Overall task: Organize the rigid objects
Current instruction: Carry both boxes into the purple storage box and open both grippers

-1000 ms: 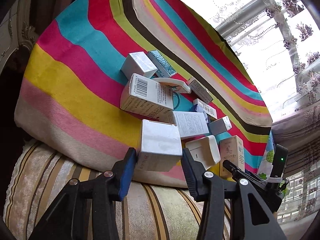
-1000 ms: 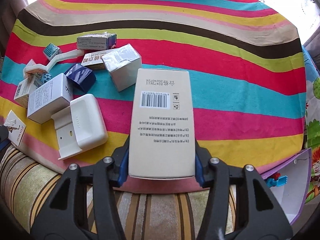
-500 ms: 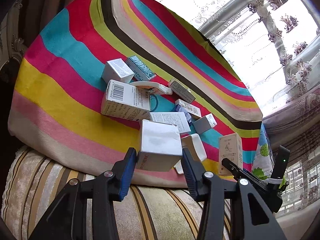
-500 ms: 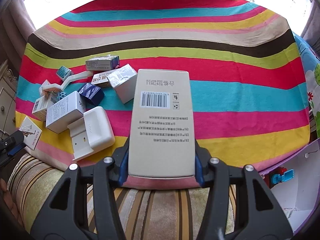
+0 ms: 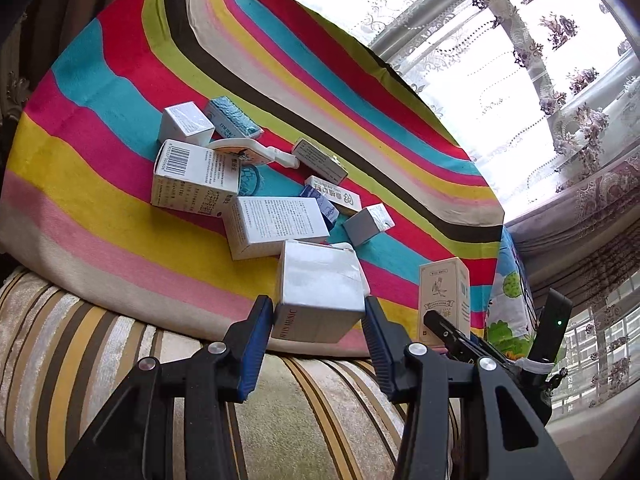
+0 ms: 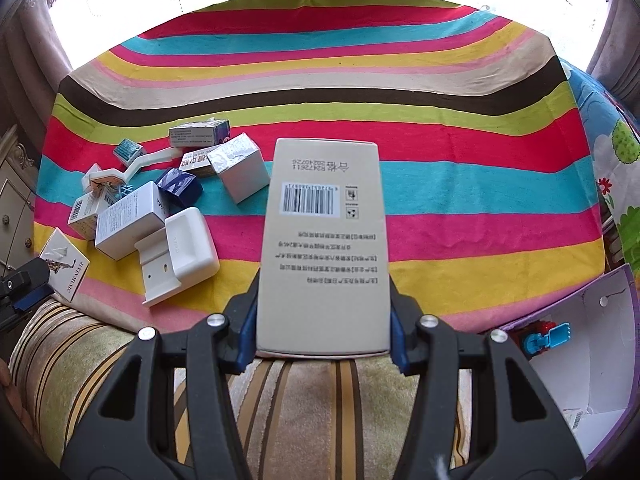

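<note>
In the right wrist view, the tall beige box (image 6: pixel 323 248) hides the striped cloth (image 6: pixel 460 184) behind it, and its lower sides sit behind the blue pads. The print on the small boxes (image 6: pixel 132 216) is too small to read. The purple-edged carton (image 6: pixel 592 360) is cut off at the right edge. In the left wrist view, the white box (image 5: pixel 318 292) covers most of the white plastic holder (image 5: pixel 340 245).

Ten boxes (image 5: pixel 276 228), one white brush (image 6: pixel 148 160), one white holder (image 6: pixel 188 240)

Boxes (image 6: pixel 132 216) huddle on the cloth's (image 6: pixel 440 208) left (overlapping) — its right side lies bare.
</note>
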Motion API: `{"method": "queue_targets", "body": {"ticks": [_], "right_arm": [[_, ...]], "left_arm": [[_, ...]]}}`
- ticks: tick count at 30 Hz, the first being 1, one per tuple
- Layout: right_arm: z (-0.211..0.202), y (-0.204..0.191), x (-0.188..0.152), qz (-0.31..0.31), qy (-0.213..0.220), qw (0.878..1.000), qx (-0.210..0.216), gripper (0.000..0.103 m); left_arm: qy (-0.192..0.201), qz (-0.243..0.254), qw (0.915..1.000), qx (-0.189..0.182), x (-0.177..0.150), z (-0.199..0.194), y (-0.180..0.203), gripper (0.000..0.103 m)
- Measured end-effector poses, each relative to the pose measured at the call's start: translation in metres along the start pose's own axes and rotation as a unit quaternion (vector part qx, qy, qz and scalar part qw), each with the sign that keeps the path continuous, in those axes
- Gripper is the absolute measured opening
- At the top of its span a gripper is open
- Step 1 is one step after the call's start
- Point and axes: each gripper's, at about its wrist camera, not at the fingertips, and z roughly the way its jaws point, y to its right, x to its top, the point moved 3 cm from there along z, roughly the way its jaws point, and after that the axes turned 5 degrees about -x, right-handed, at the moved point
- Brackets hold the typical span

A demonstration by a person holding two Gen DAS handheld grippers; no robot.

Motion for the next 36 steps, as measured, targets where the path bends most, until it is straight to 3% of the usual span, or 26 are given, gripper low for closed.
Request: {"method": "queue_targets", "body": {"ticks": [10,18,24,32,34,36], "right_arm": [[-0.03,0.027,-0.021,0.023,0.016,0.999,0.017,0.055],[-0.066,0.074,-0.038,0.068,0.041,0.997,0.02,0.055],[-0.092,0.128,-0.062,0.114,0.055,0.992,-0.002,0.056],[-0.113,0.214,-0.093,0.183,0.06,0.978,-0.075,0.056],[-0.115,0.23,-0.097,0.201,0.059,0.974,-0.085,0.056],[-0.118,0.244,-0.101,0.216,0.06,0.97,-0.094,0.056]], "left_arm": [[-0.046,0.044,0.9973,-0.037,-0.032,0.023,0.056,0.047],[-0.099,0.098,0.987,-0.081,-0.07,0.046,0.118,0.047],[-0.145,0.138,0.973,-0.114,-0.104,0.063,0.165,0.047],[-0.206,0.197,0.9448,-0.162,-0.152,0.079,0.219,0.047],[-0.229,0.215,0.9339,-0.17,-0.164,0.083,0.228,0.051],[-0.251,0.221,0.9281,-0.163,-0.172,0.087,0.23,0.065]]}}
